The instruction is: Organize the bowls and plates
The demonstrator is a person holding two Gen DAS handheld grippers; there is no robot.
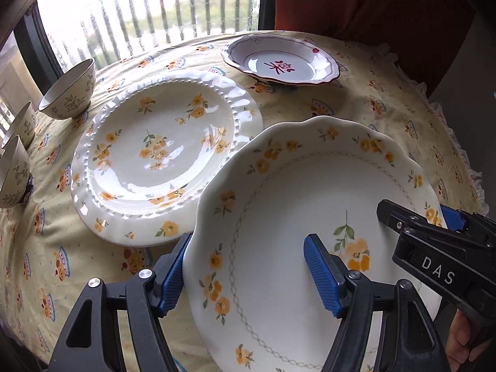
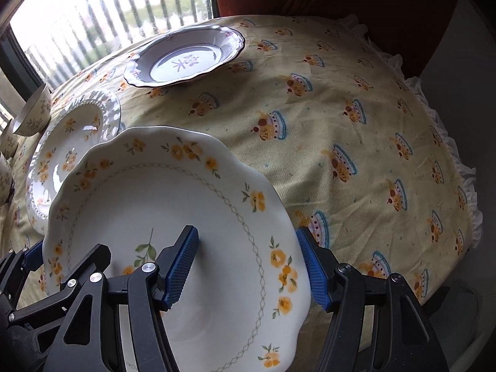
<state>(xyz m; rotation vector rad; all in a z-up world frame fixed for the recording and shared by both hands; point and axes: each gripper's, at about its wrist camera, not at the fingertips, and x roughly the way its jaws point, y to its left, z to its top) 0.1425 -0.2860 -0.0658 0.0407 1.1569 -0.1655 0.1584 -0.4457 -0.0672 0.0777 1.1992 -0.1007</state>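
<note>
A large scalloped plate [image 1: 294, 192] with yellow flowers hangs tilted above the table, its far edge over a beaded flowered plate [image 1: 155, 155]. My left gripper [image 1: 248, 238] is shut on the scalloped plate's left rim, one pad under the edge and one inside the well. My right gripper [image 2: 247, 231] is shut on the same scalloped plate [image 2: 173, 204] at its right rim; in the left wrist view the right gripper [image 1: 418, 217] shows at the plate's right edge. Further back stands a purple-rimmed dish [image 1: 279, 62]. Three floral bowls [image 1: 71, 93] line the table's left side.
A yellow printed tablecloth [image 2: 341, 124] with a frilled edge covers the round table. A window with railings [image 1: 148, 15] lies behind it, and a dark red curtain [image 1: 356, 0] hangs at the back right. A hand [image 1: 465, 341] grips the right tool.
</note>
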